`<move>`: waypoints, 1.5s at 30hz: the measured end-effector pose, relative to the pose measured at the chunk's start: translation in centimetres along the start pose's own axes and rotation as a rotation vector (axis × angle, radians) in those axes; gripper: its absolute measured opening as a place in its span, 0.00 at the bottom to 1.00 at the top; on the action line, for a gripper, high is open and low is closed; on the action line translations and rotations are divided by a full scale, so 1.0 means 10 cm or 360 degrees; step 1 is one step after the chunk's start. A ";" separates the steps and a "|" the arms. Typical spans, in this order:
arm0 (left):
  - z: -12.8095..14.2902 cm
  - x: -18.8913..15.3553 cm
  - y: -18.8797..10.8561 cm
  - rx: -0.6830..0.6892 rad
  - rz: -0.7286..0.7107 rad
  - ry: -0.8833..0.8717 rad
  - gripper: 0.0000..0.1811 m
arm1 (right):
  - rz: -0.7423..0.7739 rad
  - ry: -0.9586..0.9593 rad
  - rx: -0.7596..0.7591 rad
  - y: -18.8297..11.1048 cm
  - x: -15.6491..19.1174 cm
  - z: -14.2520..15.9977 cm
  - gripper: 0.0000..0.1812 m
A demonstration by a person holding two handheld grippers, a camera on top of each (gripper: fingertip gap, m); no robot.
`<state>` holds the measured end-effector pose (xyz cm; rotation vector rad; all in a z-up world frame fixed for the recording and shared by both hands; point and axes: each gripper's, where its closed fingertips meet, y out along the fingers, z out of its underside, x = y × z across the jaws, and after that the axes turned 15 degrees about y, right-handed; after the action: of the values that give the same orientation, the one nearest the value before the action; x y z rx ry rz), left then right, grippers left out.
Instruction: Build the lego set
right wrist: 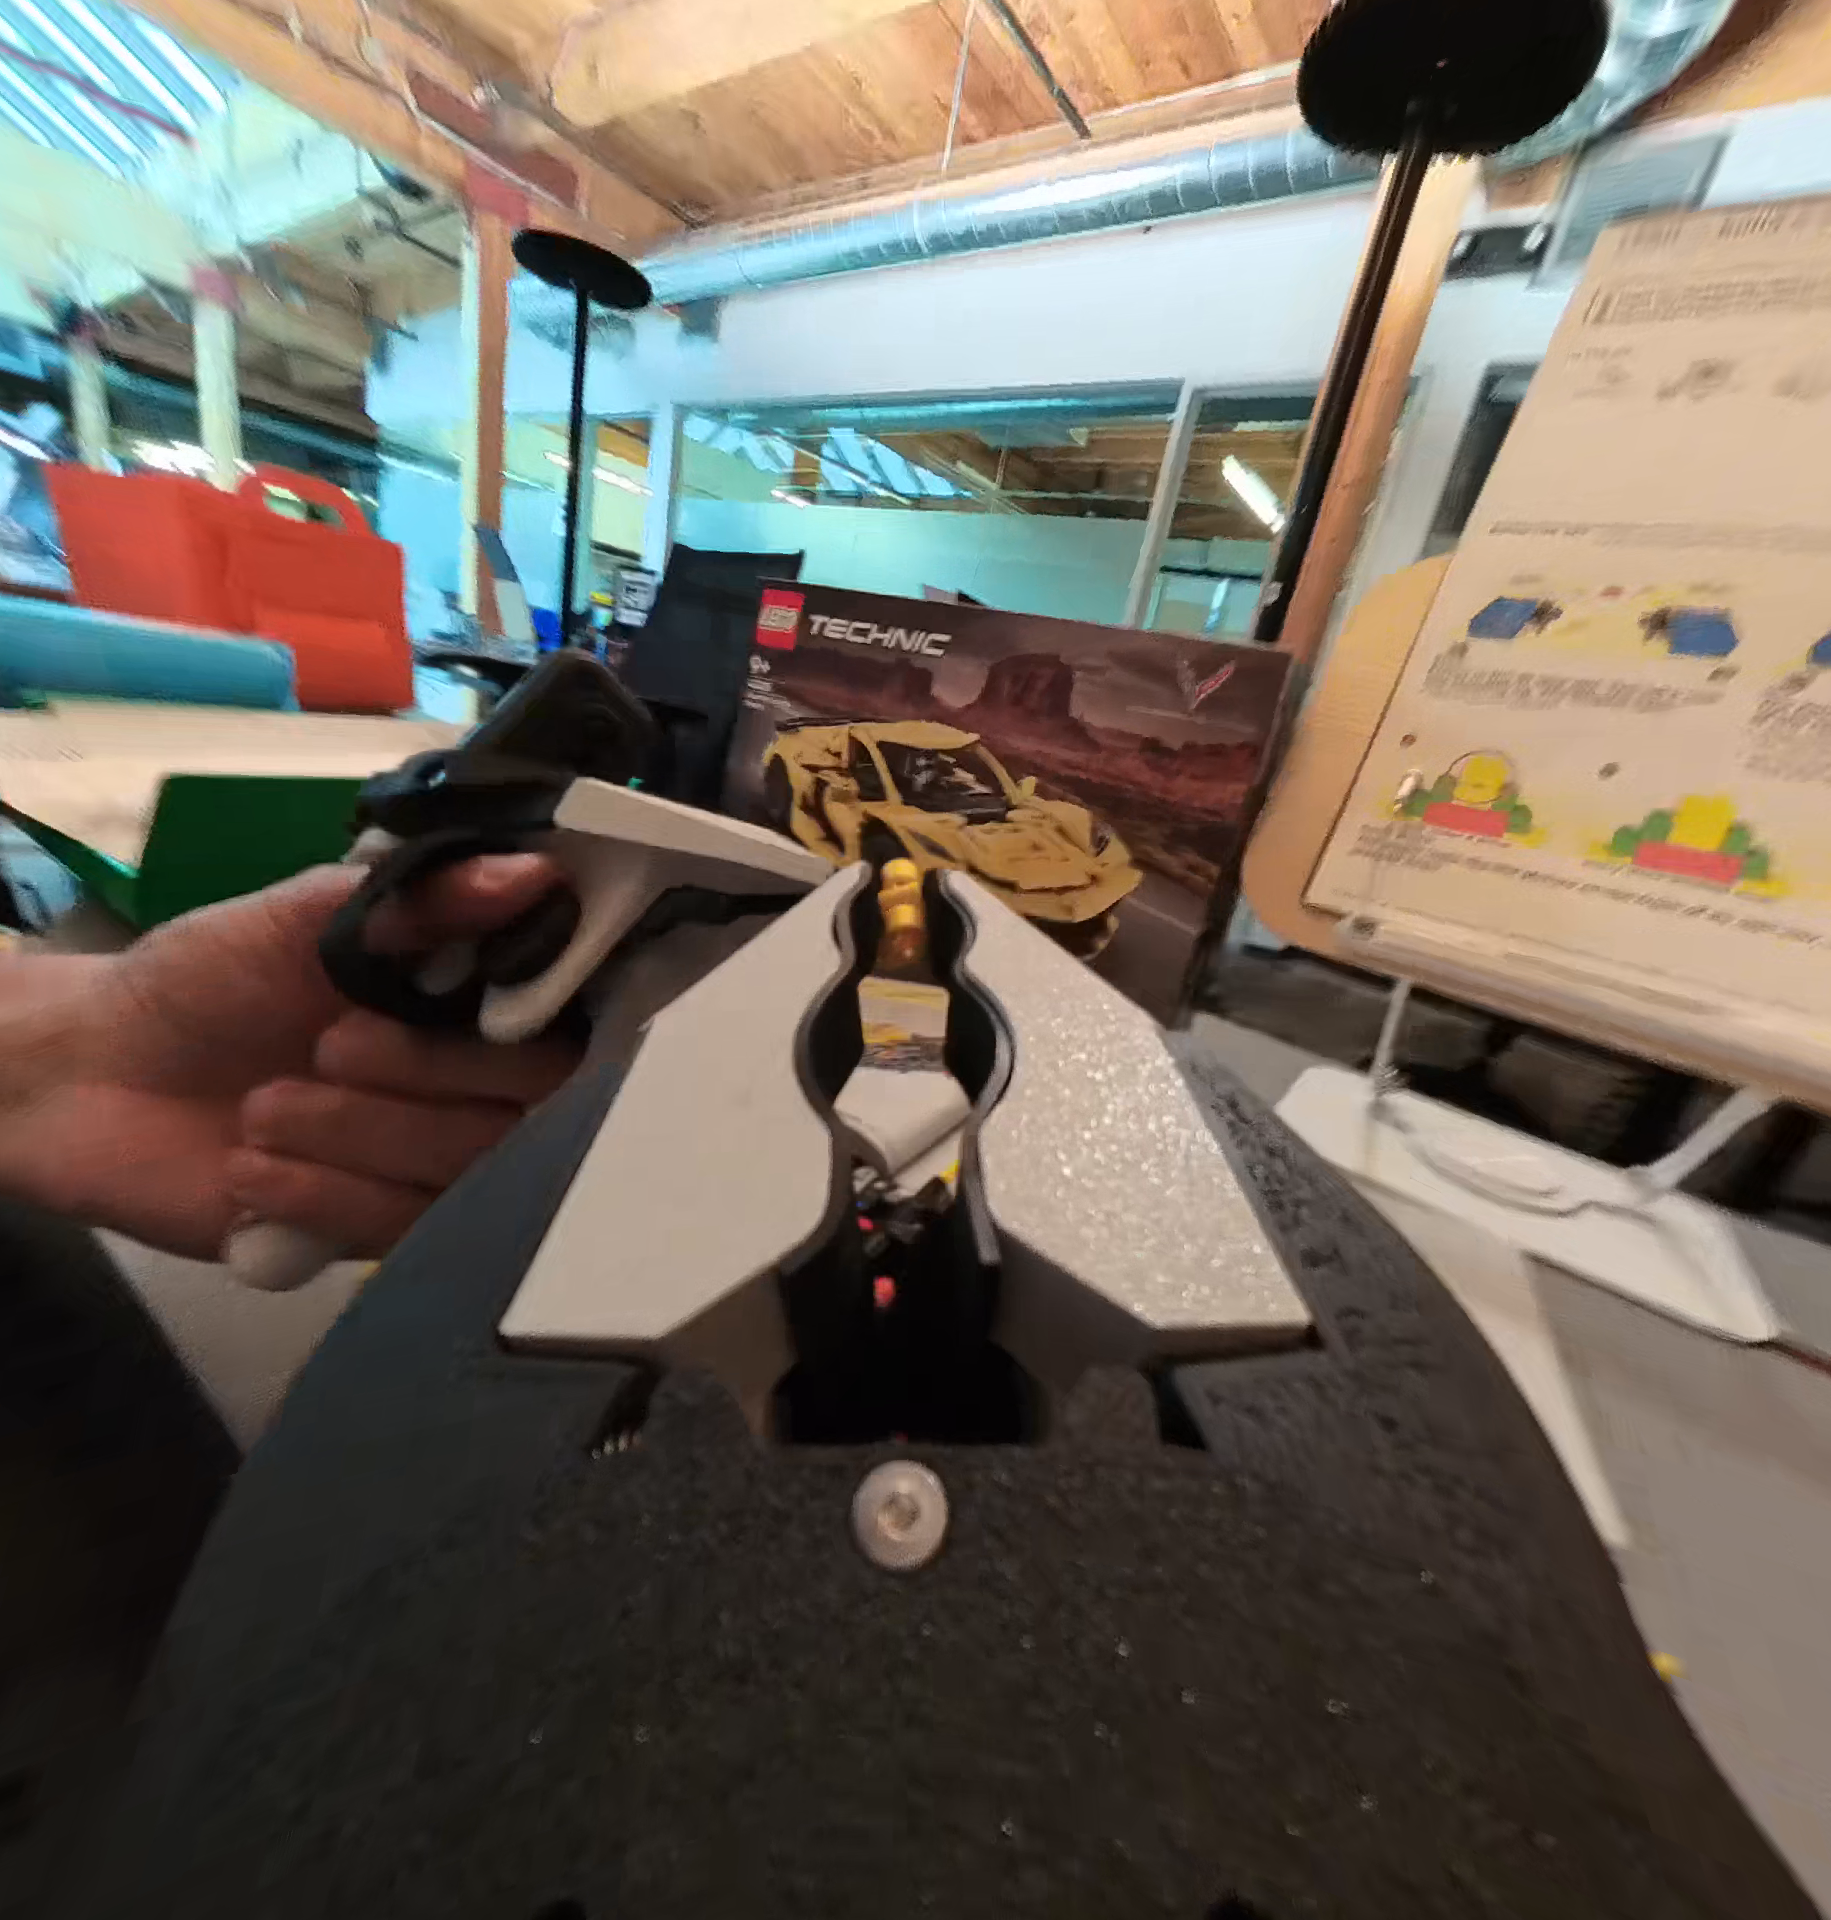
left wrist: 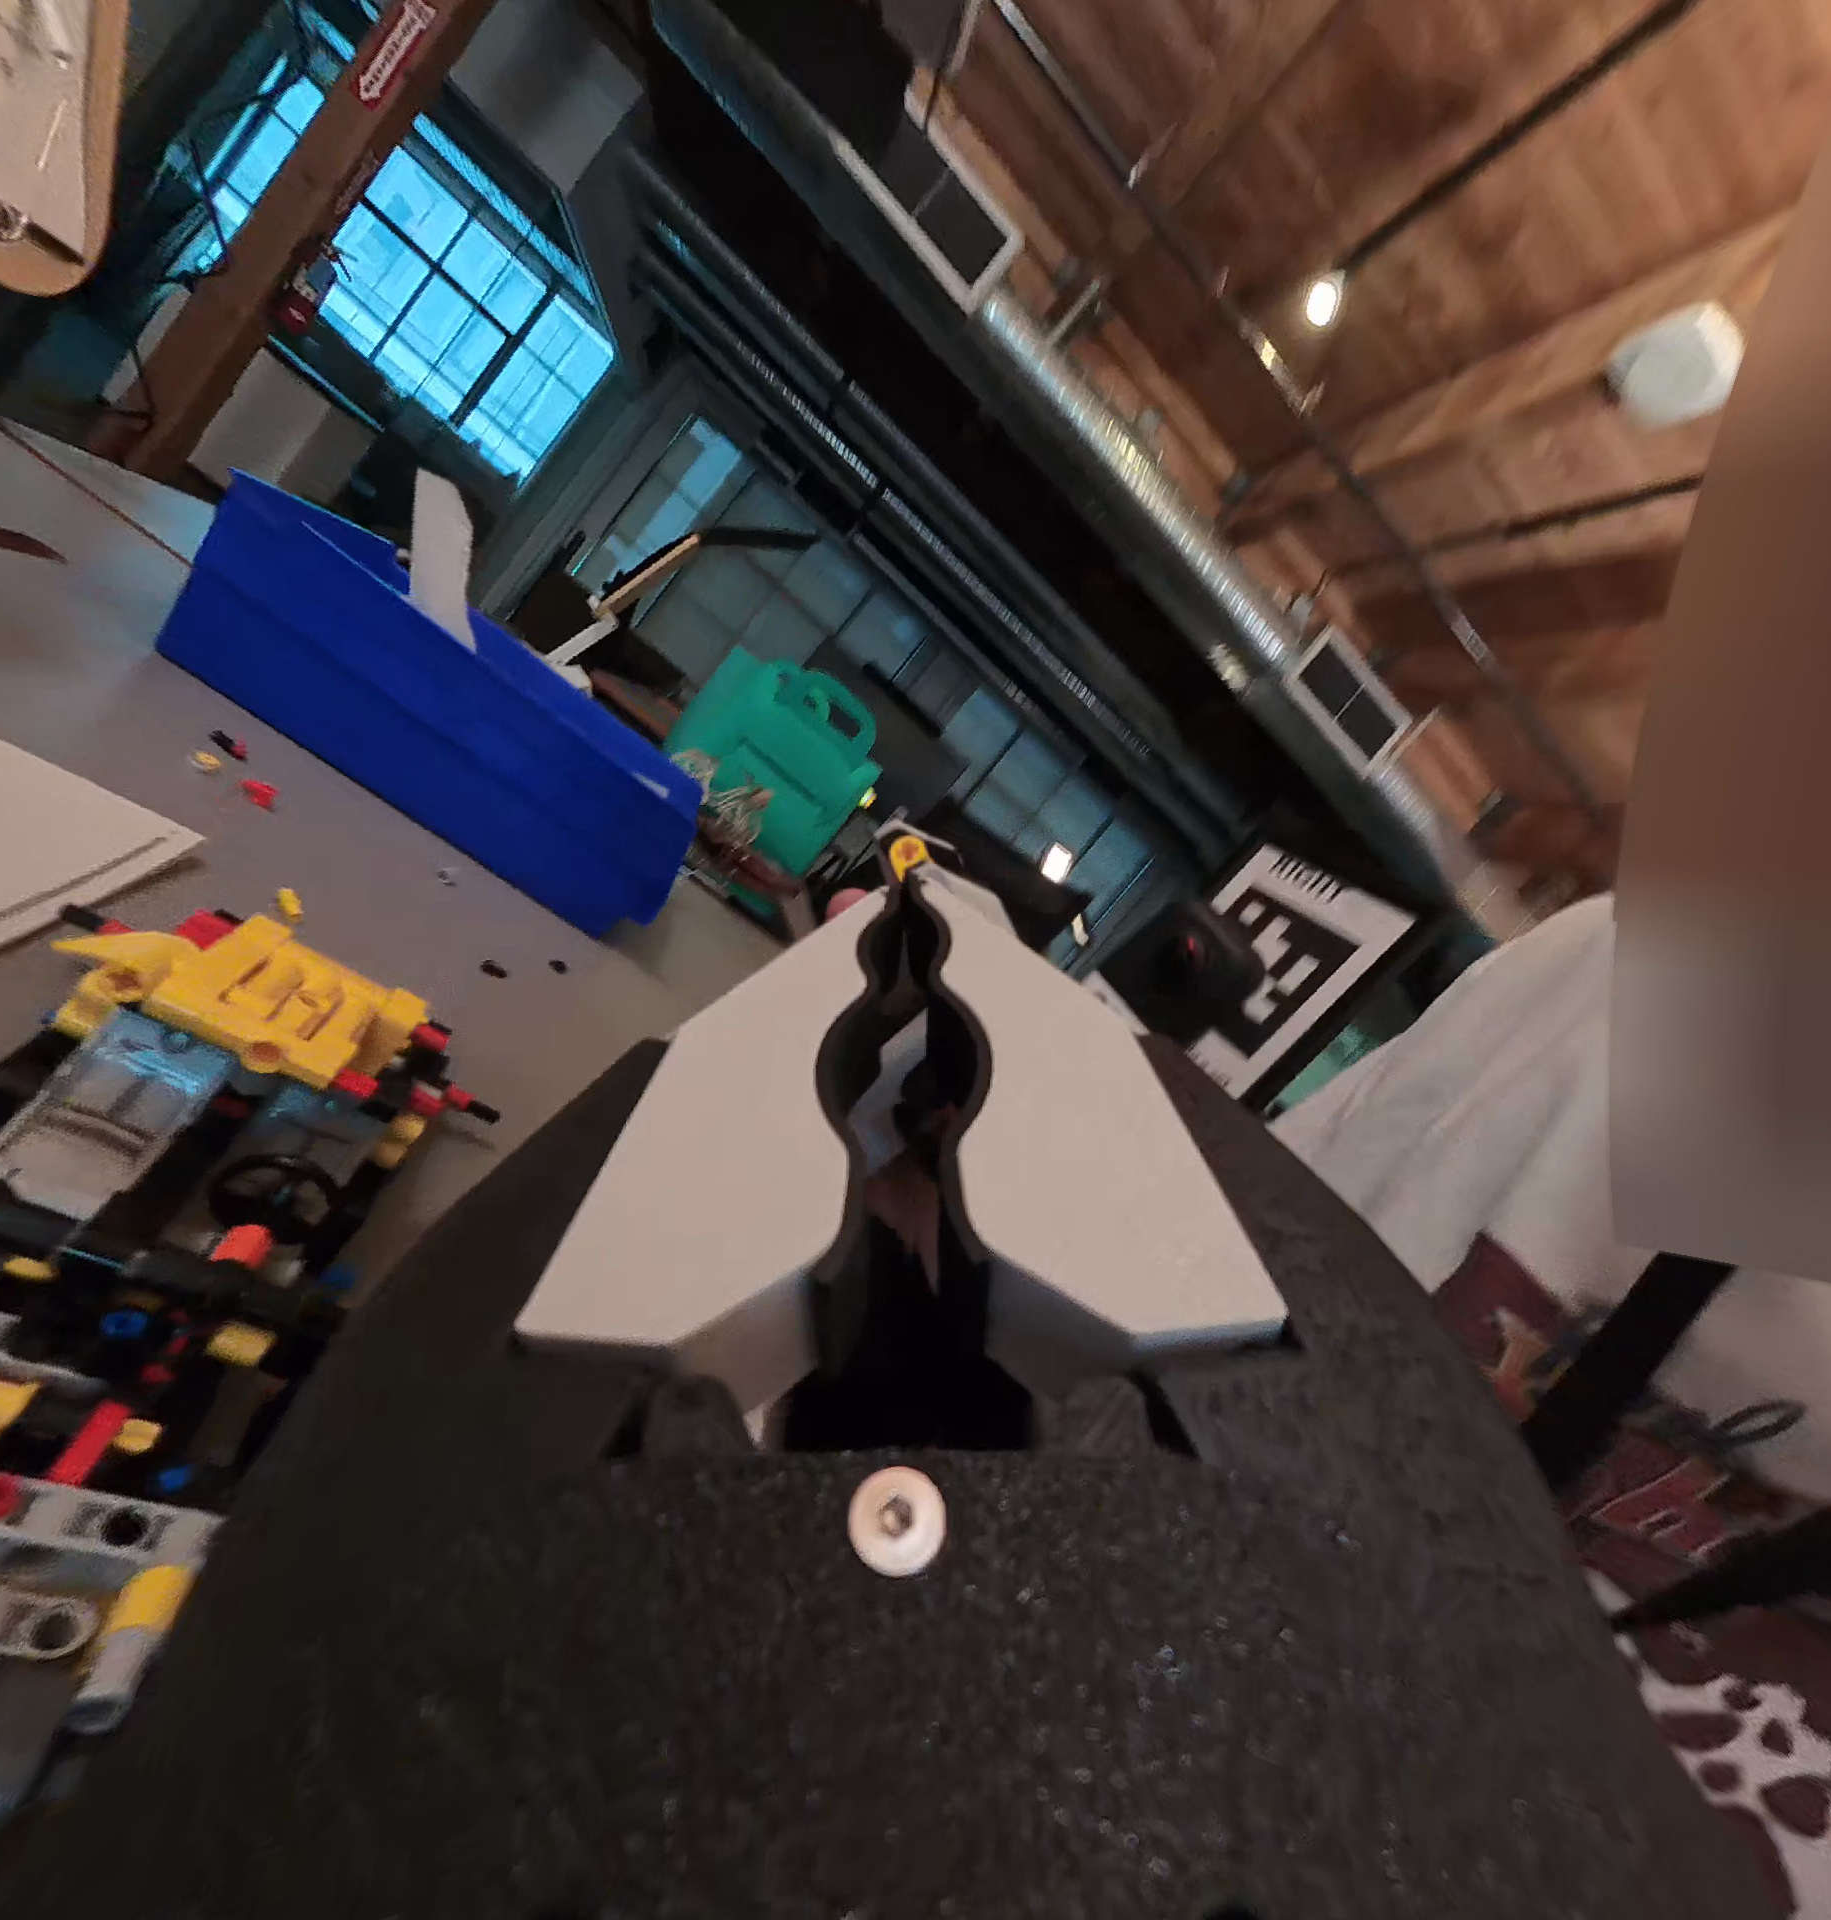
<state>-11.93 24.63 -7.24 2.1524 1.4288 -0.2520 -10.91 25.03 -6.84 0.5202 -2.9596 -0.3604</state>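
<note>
item: right gripper [right wrist: 903, 883]. fingers clenching a small yellow connector pin [right wrist: 900, 902] right at their tips; the pin's long axis is running along the fingers, pointing forward and a little upward, its ribbed end showing between the tips.

item: left gripper [left wrist: 906, 891]. fingers drawn nearly together; a bit of yellow [left wrist: 907, 856] is showing just past the tips, probably the same pin seen end-on. whether these fingers are actually touching it, cannot tell. in the right wrist view the left gripper [right wrist: 817, 871] is coming in from the left, held by a hand [right wrist: 215, 1049] squeezing its trigger, its white finger [right wrist: 682, 831] reaching to just beside the pin.

item: key relation. the two grippers are meeting tip to tip in the air above the table, the left one lying across the pin's long axis. judgement: a handover or regrip of the pin is under way, so the next move depends on the left fingers closing squarely across the pin's free end before the right ones let go; a skewed pinch could flick so small a part away.

item: partly built yellow and black technic car [left wrist: 215, 1122]. sitting on the grey table [left wrist: 391, 873] to the lower left of the left gripper, well below both sets of tips. the left gripper is the nearer one to it.

item: surroundings. blue bin [left wrist: 423, 696] behind the model; loose small pieces [left wrist: 236, 769] scattered on the table; the set's box [right wrist: 1004, 769] standing upright ahead of the right gripper; instruction sheet on a stand [right wrist: 1638, 665] to its right.
</note>
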 end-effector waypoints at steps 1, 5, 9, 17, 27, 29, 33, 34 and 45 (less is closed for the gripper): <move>0.04 0.01 0.01 0.0064 -0.0015 0.0050 0.00 | 0.0013 0.0076 0.0023 0.00 -0.05 0.02 0.04; 0.04 0.08 0.01 0.0115 -0.0053 0.0103 0.02 | 0.0062 0.0076 -0.0049 -0.05 -0.15 -0.04 0.04; 0.11 0.10 0.01 0.0143 0.0033 -0.0151 0.13 | -0.0110 -0.0244 0.0099 -0.03 0.08 0.12 0.04; 0.27 -0.02 0.05 0.0266 0.0212 -0.0361 0.14 | -0.0311 -0.0137 0.0145 -0.17 0.05 0.14 0.04; 0.17 0.29 0.07 0.0362 -0.0140 0.0135 0.13 | 0.0137 0.0178 0.0106 -0.53 -0.89 -0.13 0.04; -0.01 0.44 0.24 0.0431 -0.0262 0.0410 0.13 | 0.0290 0.0145 0.0092 -0.68 -1.12 -0.16 0.04; -0.17 0.79 0.96 0.0899 -0.0140 0.1256 0.14 | 0.0239 0.0404 -0.0029 -0.76 -1.14 -0.23 0.04; -0.16 1.01 1.15 0.1016 -0.0169 0.1367 0.14 | 0.0223 0.0395 -0.0034 -0.77 -1.13 -0.24 0.04; 0.71 3.73 2.48 0.1757 -0.0685 0.1181 0.16 | 0.0000 0.0560 -0.0027 -0.79 -0.96 -0.22 0.04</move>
<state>26.94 43.35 -21.19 2.9176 2.6288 -0.5254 0.92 20.73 -7.35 0.5210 -2.6152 -0.2624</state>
